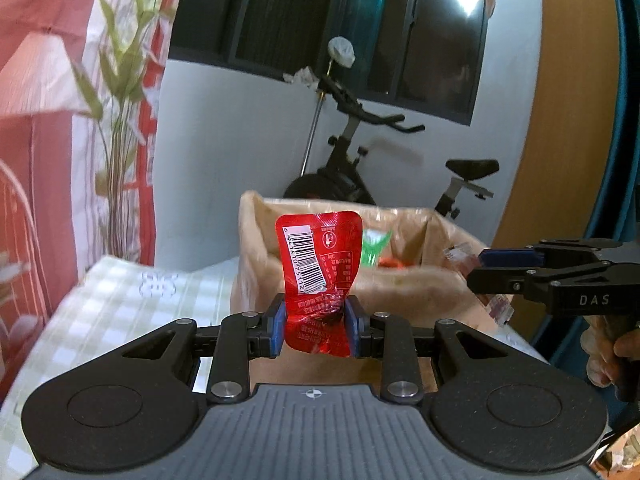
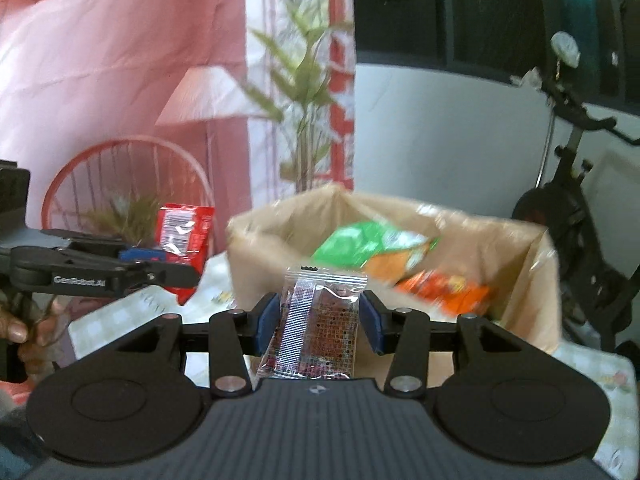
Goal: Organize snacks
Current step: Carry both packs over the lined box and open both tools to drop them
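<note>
A crinkled red foil packet [image 1: 318, 276] is clamped by left tongs [image 1: 316, 330]; a clear patterned sachet [image 2: 316, 320] is gripped by right tongs [image 2: 318, 320], before a cardboard box [image 2: 256, 256] on the checked surface [image 1: 120, 300].

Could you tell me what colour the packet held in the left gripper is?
Red, with a white barcode label: the packet, best seen in the left wrist view.

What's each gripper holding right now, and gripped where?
Left gripper clamps the red packet near its lower end. Right gripper clamps the clear packet at its side edges, about mid-height.

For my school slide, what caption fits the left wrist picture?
Left gripper holds a red snack packet before the cardboard box.
</note>
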Motion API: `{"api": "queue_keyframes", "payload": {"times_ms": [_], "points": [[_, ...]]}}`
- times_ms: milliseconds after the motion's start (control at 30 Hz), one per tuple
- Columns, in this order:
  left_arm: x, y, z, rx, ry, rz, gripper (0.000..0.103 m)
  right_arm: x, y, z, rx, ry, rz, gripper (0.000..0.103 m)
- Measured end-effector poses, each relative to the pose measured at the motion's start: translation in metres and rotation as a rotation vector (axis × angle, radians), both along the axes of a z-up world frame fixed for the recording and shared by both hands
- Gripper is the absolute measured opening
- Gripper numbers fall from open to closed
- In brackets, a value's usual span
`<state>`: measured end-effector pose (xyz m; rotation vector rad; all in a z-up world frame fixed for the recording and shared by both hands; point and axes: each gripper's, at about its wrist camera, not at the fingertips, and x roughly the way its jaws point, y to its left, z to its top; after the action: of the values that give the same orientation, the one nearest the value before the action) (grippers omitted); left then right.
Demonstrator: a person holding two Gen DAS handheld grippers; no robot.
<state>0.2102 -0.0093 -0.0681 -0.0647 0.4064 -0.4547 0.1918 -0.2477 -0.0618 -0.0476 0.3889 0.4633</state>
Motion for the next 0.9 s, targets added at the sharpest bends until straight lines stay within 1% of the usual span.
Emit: {"api": "queue_keyframes", "payload": {"times_ms": [100,233,333,400,467,567,633,667,733,800,833,900], "points": [[0.01,-0.006,0.01,-0.004,-0.007,-0.002,0.032,0.007,-0.007,0.01,-0.012,-0.029,-0.021,0.047],[0.025,-0.018,0.023,0.002,-0.048,0.0,0.032,0.023,-0.017,0.019,-0.02,-0.046,-0.052,0.047],[0.043,-0.031,0.031,-0.001,-0.056,0.009,0.032,0.042,-0.023,0.019,-0.041,-0.049,-0.098,0.047],[0.059,-0.04,0.034,0.016,-0.055,0.01,0.032,0.057,-0.029,0.015,-0.043,-0.04,-0.13,0.047],[0.076,-0.051,0.034,0.057,-0.034,0.014,0.032,0.071,-0.035,0.009,-0.038,-0.021,-0.158,0.047],[0.1,-0.058,0.026,0.07,0.034,0.037,0.032,0.086,-0.04,-0.003,-0.048,0.017,-0.198,0.047],[0.112,-0.061,0.022,0.093,0.068,0.055,0.033,0.091,-0.041,-0.009,-0.06,0.034,-0.213,0.047],[0.117,-0.064,0.019,0.113,0.085,0.057,0.038,0.094,-0.042,-0.011,-0.065,0.042,-0.219,0.047],[0.123,-0.067,0.016,0.134,0.101,0.056,0.043,0.097,-0.043,-0.015,-0.071,0.054,-0.235,0.047],[0.123,-0.068,0.014,0.142,0.102,0.047,0.058,0.099,-0.046,-0.017,-0.076,0.06,-0.265,0.05],[0.123,-0.066,0.014,0.142,0.099,0.044,0.061,0.1,-0.047,-0.018,-0.078,0.061,-0.277,0.05],[0.121,-0.063,0.014,0.147,0.091,0.044,0.074,0.101,-0.05,-0.018,-0.068,0.062,-0.285,0.051]]}}
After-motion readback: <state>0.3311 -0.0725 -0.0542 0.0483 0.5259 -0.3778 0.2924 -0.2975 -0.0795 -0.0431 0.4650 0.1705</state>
